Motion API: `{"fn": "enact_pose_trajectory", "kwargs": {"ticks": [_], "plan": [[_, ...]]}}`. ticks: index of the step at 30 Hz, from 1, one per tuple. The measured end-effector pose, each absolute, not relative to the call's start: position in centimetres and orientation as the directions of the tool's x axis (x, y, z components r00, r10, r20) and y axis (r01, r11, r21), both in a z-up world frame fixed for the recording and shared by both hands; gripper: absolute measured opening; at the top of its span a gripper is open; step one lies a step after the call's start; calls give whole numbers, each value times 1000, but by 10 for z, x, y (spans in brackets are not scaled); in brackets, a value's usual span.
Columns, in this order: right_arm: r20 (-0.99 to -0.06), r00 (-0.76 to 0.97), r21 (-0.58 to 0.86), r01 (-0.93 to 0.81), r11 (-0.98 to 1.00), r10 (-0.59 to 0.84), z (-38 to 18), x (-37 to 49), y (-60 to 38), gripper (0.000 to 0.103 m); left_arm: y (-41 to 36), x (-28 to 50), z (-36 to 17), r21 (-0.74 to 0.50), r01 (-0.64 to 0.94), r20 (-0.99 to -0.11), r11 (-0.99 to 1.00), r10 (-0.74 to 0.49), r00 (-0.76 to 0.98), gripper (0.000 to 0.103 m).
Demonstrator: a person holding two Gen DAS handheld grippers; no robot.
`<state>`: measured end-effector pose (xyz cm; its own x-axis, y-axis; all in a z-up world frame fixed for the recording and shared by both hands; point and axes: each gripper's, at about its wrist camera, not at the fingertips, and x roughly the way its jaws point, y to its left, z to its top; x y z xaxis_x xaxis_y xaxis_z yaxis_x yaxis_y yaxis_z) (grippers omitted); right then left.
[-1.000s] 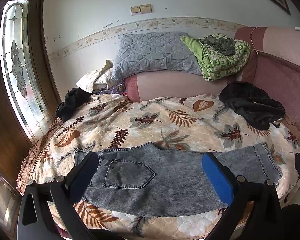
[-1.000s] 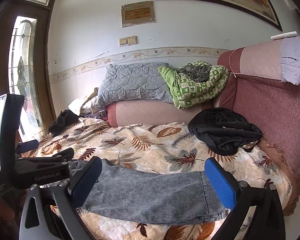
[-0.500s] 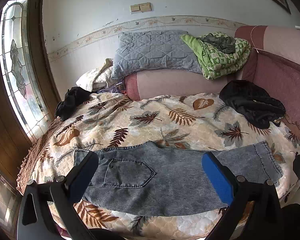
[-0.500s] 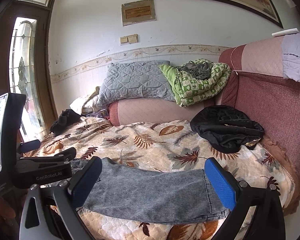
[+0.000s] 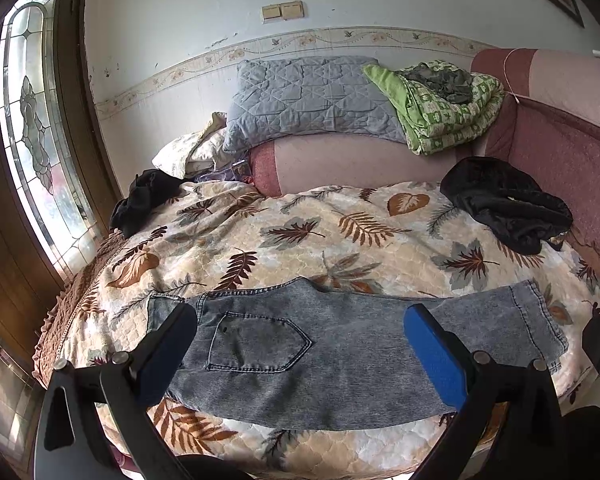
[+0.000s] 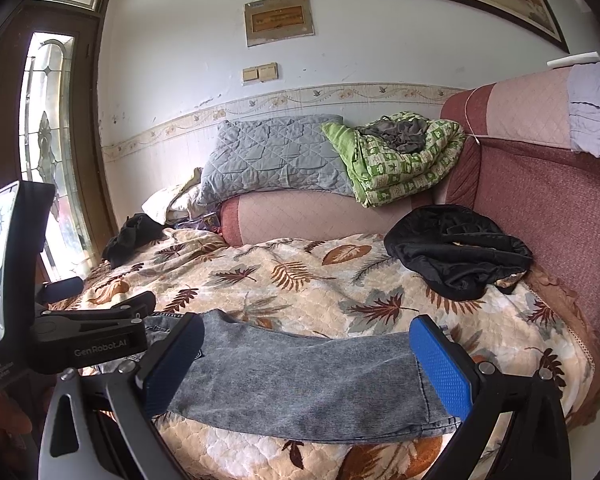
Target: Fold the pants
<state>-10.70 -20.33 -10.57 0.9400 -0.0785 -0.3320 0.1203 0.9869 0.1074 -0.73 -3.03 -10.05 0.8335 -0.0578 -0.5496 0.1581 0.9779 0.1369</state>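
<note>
Grey washed denim pants (image 5: 332, 352) lie flat along the near edge of the bed, legs stacked, waist and back pocket at the left, hems at the right. My left gripper (image 5: 300, 344) hangs open above the seat and thigh, empty. The right wrist view shows the same pants (image 6: 300, 376) from the hem end, with my right gripper (image 6: 308, 360) open over the lower legs and holding nothing. The body of the left gripper (image 6: 72, 340) shows at the left edge of that view.
The leaf-print quilt (image 5: 300, 240) covers the bed. A black garment (image 5: 508, 208) lies at the far right, another dark heap (image 5: 144, 200) at the far left. A grey pillow (image 5: 312, 100) and green blanket (image 5: 440, 104) rest on the padded pink headboard.
Both grippers have tilted and lifted slightly, so the scene sits a little lower in each view. The pants lie as before, and both grippers have stayed open.
</note>
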Motion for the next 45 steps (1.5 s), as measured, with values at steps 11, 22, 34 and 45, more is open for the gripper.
{"fn": "enact_pose_trajectory", "kwargs": {"ticks": [11,22,34,45], "plan": [[-335,939,109,117,987,-74,-107,-107,-202,103,-31,-7,-101,137,157,-553,978,-56,831,103],[-337,938,107,116,987,-74,-107,-106,-202,103,-31,-6,-102,135,157,-556,978,-56,829,103],[-343,937,102,111,989,-70,-112,-105,-194,103,-30,-5,-104,136,163,-562,977,-60,825,103],[-348,936,106,104,989,-62,-113,-103,-195,103,-28,-5,-104,138,159,-561,978,-56,826,103]]}}
